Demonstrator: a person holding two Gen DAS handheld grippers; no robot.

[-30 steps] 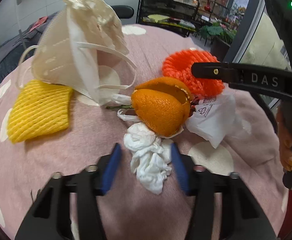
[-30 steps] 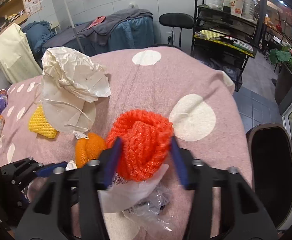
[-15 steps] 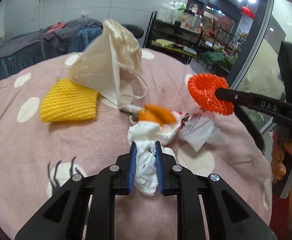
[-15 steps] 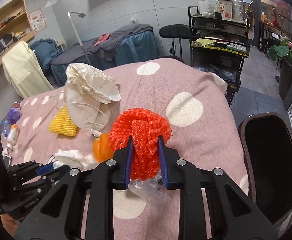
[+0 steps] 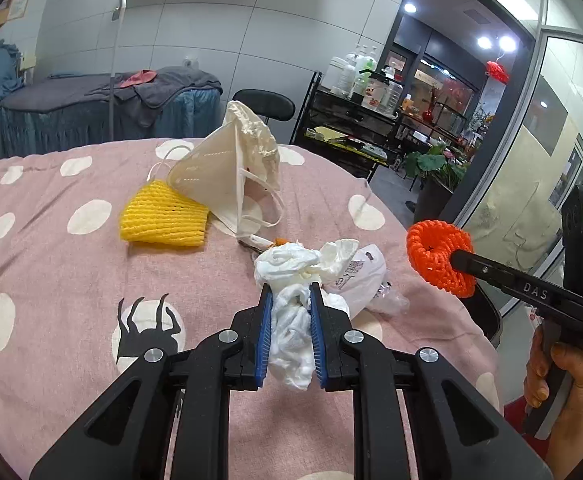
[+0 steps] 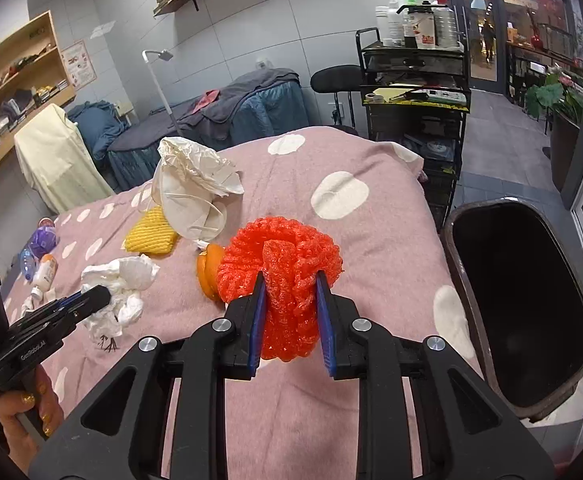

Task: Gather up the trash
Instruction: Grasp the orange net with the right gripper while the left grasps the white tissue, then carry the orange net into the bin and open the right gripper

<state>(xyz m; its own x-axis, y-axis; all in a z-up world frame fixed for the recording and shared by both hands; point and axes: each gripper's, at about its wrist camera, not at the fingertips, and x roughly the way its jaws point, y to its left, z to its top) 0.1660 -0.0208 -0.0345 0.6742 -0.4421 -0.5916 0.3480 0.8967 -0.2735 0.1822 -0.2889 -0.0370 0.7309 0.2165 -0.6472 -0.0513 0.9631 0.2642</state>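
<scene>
The left tool (image 5: 290, 330) pinched a crumpled white tissue (image 5: 291, 320), its length running along the fingers, above the pink dotted bed (image 5: 51, 288). The right tool (image 6: 290, 322) clamped an orange foam net (image 6: 283, 280), its ring opening sideways, near the black bin (image 6: 519, 312). A face mask (image 5: 219, 176) and yellow foam net (image 5: 163, 220) lay beyond.

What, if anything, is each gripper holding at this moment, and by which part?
The left gripper pinches the crumpled white tissue around its lower middle. The right gripper clamps the orange foam net by its near folded edge.

mask (image 6: 189, 204) behind foam sleeve (image 6: 151, 236) | bin (image 6: 519, 304) right of table (image 6: 371, 216), perhaps touching
</scene>
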